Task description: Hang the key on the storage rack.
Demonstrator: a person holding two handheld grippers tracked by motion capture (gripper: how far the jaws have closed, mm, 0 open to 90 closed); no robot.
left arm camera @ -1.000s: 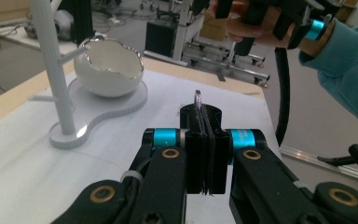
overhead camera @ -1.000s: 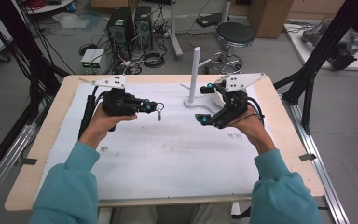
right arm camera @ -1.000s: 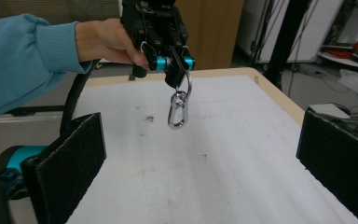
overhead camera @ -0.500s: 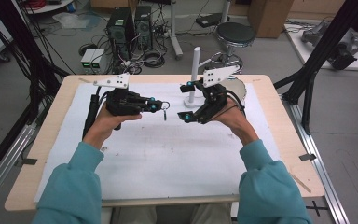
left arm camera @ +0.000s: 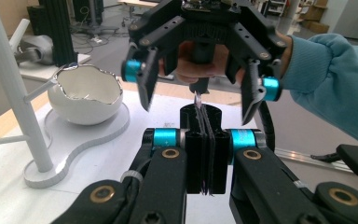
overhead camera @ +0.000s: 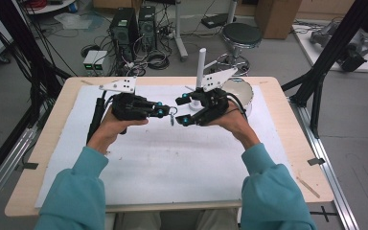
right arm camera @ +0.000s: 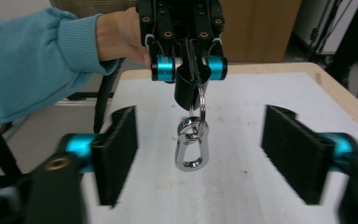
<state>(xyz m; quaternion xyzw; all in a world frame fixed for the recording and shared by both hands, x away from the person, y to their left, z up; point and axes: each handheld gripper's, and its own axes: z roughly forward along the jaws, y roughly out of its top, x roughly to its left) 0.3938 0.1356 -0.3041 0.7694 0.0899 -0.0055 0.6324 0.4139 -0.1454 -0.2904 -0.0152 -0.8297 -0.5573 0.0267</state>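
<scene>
My left gripper (overhead camera: 162, 111) is shut on a metal key ring (right arm camera: 198, 103), and a silver carabiner clip (right arm camera: 190, 145) hangs from that ring above the white mat. The clip (overhead camera: 172, 116) dangles between the two grippers in the high view. My right gripper (overhead camera: 185, 110) faces the left one with its jaws wide open, the clip just ahead of them. In the right gripper view its pads (right arm camera: 117, 156) stand far apart on either side of the clip. The left gripper view has the ring's thin edge (left arm camera: 198, 101) poking up from its shut jaws, with the open right gripper (left arm camera: 199, 91) beyond.
A white stand with an upright post (overhead camera: 201, 61) and a white bowl (overhead camera: 238, 91) sits at the back right of the table, just behind my right hand. The post (left arm camera: 9, 93) and bowl (left arm camera: 85, 95) lie left in the left gripper view. A white mat (overhead camera: 172, 167) covers the tabletop.
My right gripper has swung left from beside the stand and now faces the left gripper, close to the hanging clip. The left gripper has edged right, still holding the ring.
</scene>
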